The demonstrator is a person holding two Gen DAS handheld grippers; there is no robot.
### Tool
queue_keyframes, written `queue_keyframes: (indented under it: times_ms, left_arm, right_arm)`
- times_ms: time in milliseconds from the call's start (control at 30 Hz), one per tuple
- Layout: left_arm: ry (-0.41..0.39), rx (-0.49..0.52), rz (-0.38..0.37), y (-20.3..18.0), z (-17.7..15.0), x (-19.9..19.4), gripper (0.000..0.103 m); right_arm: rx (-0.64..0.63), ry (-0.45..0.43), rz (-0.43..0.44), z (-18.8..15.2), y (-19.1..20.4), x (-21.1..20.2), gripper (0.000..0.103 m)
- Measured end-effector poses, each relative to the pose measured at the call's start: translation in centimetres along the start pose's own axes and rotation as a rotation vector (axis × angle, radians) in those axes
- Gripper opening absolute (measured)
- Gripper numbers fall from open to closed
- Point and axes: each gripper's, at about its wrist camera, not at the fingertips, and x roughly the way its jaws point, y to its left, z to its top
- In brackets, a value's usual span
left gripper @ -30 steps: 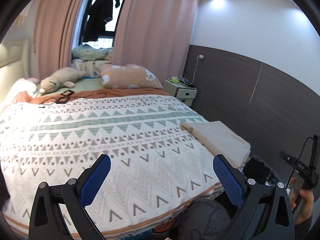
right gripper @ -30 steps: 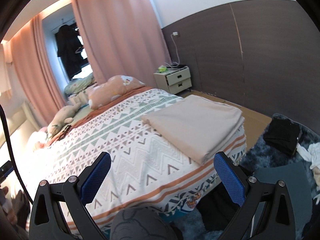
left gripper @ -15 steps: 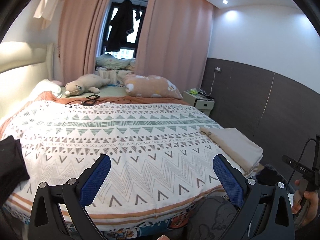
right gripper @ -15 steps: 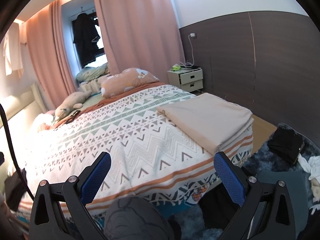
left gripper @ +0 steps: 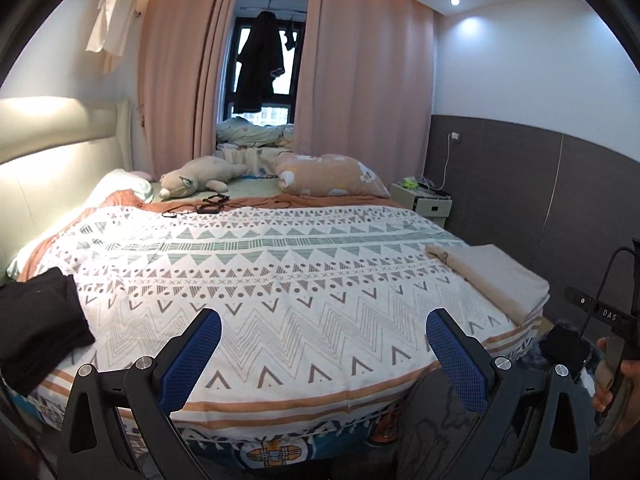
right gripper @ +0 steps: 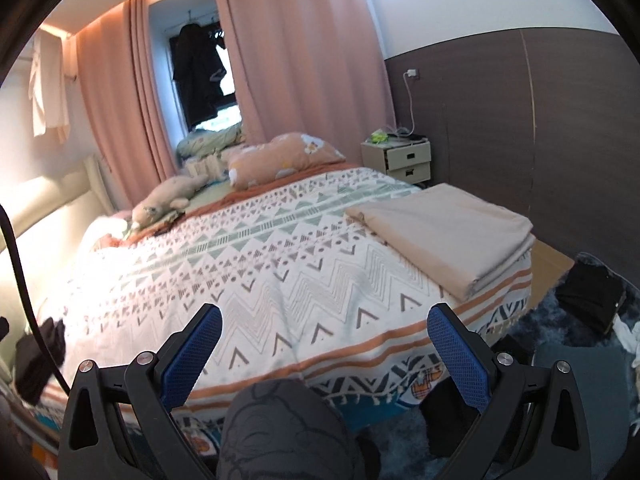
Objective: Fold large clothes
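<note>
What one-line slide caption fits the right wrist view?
Open right gripper empty above patterned bedspread; folded beige cloth lies at the bed's right corner.

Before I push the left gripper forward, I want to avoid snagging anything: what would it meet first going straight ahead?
Probably the patterned bedspread: the open left gripper points at bare cover. The black garment lies off left, the folded beige sheet off right. Depth is uncertain.

A wide bed [left gripper: 304, 280] is covered by a white zigzag-patterned quilt [right gripper: 280, 280]. A folded beige cloth [right gripper: 444, 232] is laid at its right corner, a crumpled black garment [left gripper: 36, 320] at its left edge.
</note>
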Motion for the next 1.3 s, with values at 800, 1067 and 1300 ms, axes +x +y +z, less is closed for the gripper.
queue_keyframes:
  times_ms: [800, 1067, 1300]
  left_arm:
    - [0.003, -0.007, 0.010, 0.5, -1.3, -0.4, 0.102]
    - [0.000, -0.023, 0.018, 1.0, -1.6, -0.7, 0.102]
    - [-0.007, -0.040, 0.027, 1.5, -1.8, -1.2, 0.102]
  right_arm:
    - [-0.018, 0.036, -0.019, -1.3, 2.2, 1.9, 0.103]
    - [-0.050, 0.033, -0.044, -1.4, 3.0, 1.9, 0.103]
    - [-0.054, 0.038, -0.029, -1.7, 3.5, 1.8, 0.103]
